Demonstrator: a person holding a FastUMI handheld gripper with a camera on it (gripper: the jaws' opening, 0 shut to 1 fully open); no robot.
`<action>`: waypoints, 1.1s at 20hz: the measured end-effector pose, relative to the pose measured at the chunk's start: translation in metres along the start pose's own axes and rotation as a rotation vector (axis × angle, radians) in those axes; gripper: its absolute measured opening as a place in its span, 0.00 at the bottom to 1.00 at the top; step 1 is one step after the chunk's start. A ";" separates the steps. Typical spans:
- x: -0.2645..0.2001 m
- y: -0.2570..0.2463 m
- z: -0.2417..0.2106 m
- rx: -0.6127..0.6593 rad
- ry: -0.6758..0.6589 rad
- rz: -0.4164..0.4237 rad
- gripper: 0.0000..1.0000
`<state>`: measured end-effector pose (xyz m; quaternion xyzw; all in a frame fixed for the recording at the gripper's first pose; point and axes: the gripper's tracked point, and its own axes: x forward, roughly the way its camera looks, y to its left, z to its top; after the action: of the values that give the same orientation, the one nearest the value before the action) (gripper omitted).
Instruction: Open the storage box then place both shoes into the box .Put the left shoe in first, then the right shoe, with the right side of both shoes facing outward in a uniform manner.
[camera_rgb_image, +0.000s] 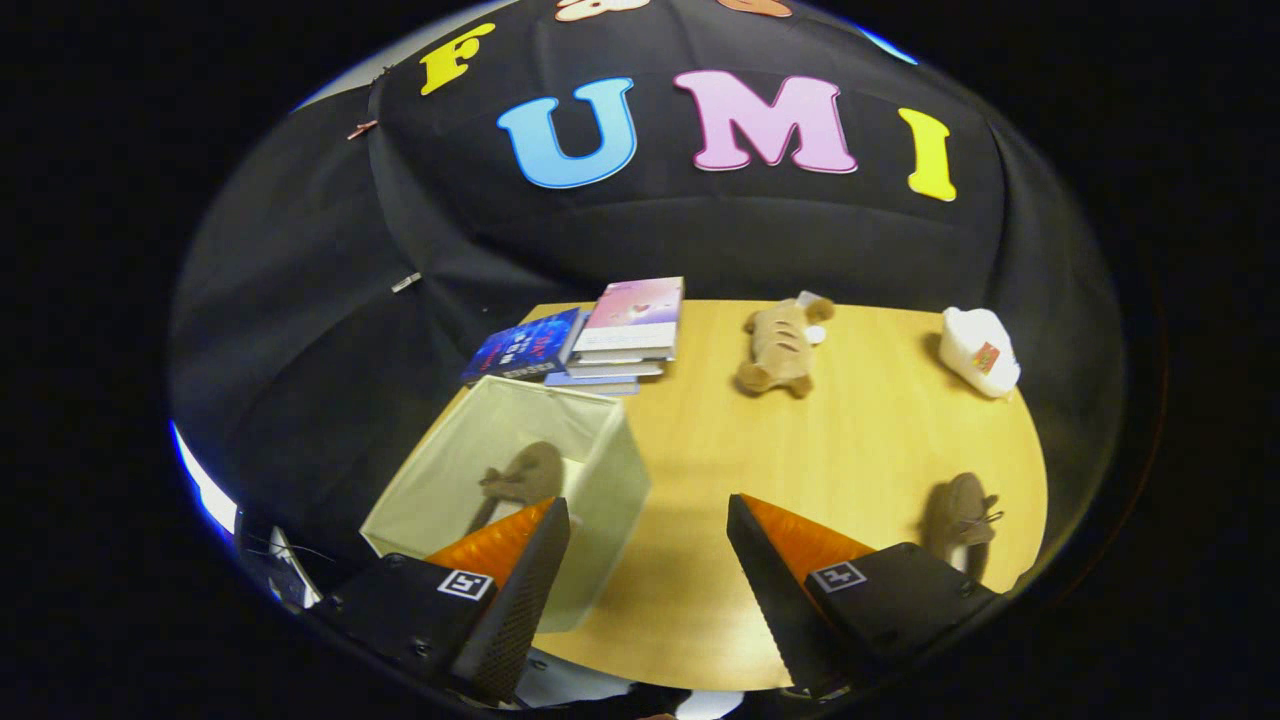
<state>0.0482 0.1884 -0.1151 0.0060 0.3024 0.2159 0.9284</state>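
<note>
A pale fabric storage box (600, 470) stands open on the wooden table (820, 440), just ahead of my left finger. One brown shoe (525, 475) lies inside it, partly hidden by that finger. A second brown shoe (965, 515) rests on the table beyond my right finger, near the table's right edge. My gripper (648, 520) hovers above the table's near edge, open, with nothing but bare tabletop between its fingers.
A stack of books (625, 335) sits behind the box, with a blue book (522, 347) beside it. A tan plush toy (780, 347) lies at the back middle. A white bag-like object (980, 350) sits at the far right corner.
</note>
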 end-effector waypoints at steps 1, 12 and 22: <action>-0.005 -0.024 -0.003 -0.008 -0.007 -0.033 0.99; -0.057 -0.264 -0.076 0.015 0.057 -0.318 0.99; -0.011 -0.354 -0.150 0.002 0.203 -0.241 0.99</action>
<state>0.0963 -0.1552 -0.2820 -0.0514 0.3935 0.1021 0.9122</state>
